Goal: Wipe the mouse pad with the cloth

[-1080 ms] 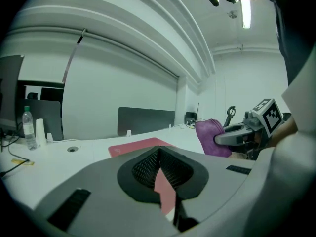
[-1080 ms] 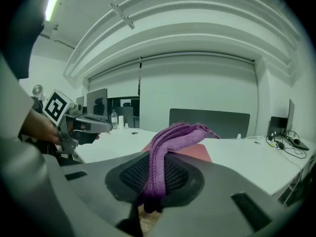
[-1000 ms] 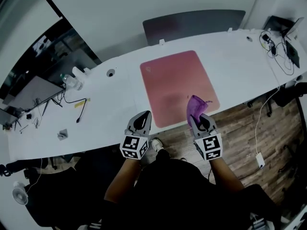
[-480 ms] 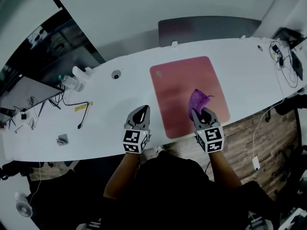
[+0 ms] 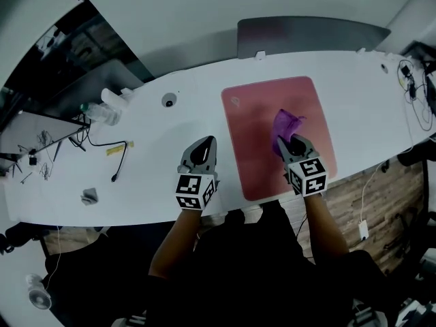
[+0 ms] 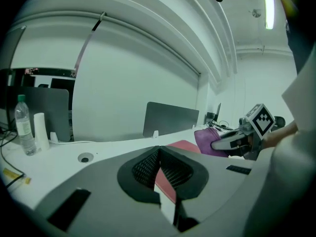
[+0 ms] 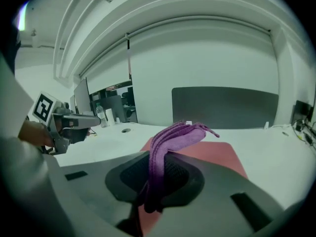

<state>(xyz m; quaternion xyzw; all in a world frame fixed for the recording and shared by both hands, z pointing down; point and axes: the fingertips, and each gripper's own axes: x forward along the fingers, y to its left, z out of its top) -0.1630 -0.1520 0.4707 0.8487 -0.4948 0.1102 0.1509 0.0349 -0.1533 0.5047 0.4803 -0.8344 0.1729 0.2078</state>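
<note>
A pink mouse pad (image 5: 252, 131) lies flat on a long white table (image 5: 150, 131). Over the pad's right half, the right gripper (image 5: 294, 145) has its jaws clamped on a bunched purple cloth (image 5: 285, 125), whose free end sticks out toward the pad's far edge. The left gripper (image 5: 201, 151) hovers just left of the pad's near-left corner with its jaws pressed together on nothing. A clear bottle (image 5: 101, 112) and a black cable (image 5: 114, 152) lie well to the pad's left, and a grey divider panel (image 5: 306, 33) stands behind it.
</note>
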